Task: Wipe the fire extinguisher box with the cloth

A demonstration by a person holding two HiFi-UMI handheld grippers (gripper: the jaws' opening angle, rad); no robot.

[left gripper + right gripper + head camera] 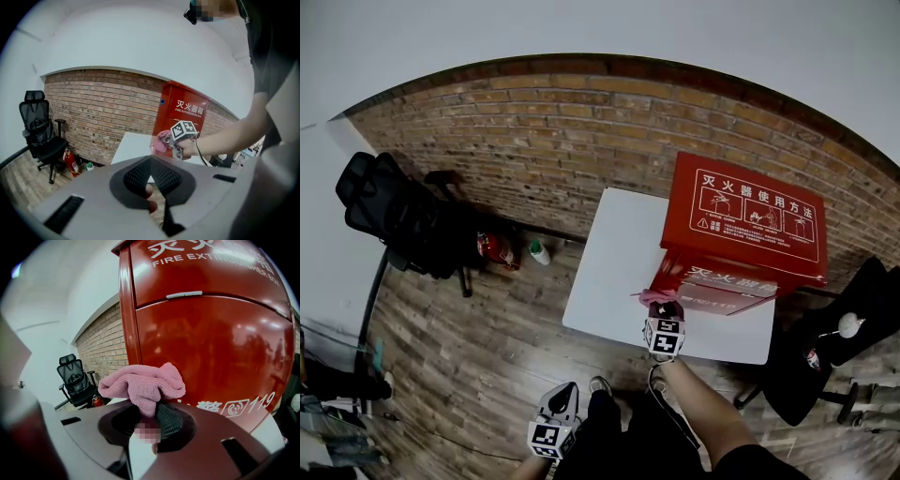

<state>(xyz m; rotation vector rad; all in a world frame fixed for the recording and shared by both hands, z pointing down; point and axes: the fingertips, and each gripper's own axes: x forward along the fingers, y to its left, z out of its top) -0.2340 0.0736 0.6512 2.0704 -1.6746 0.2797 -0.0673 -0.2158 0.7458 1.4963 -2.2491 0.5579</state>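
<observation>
The red fire extinguisher box (741, 234) stands on the white table (619, 272), its front filling the right gripper view (211, 348). A pink cloth (143, 385) is bunched between the right gripper's jaws, close to the lower left of the box front. In the head view the right gripper (662, 307) holds the cloth (656, 297) at the box's front lower left corner. My left gripper (558, 405) hangs low near the person's legs, away from the table, jaws closed with nothing between them (151, 165). The left gripper view also shows the box (180, 122) and the cloth (162, 139).
A black office chair (389, 211) stands at the left by the brick wall. A small red extinguisher (495, 249) and a green-capped bottle (538, 252) lie on the wooden floor beside it. Another black chair (834, 347) is at the right of the table.
</observation>
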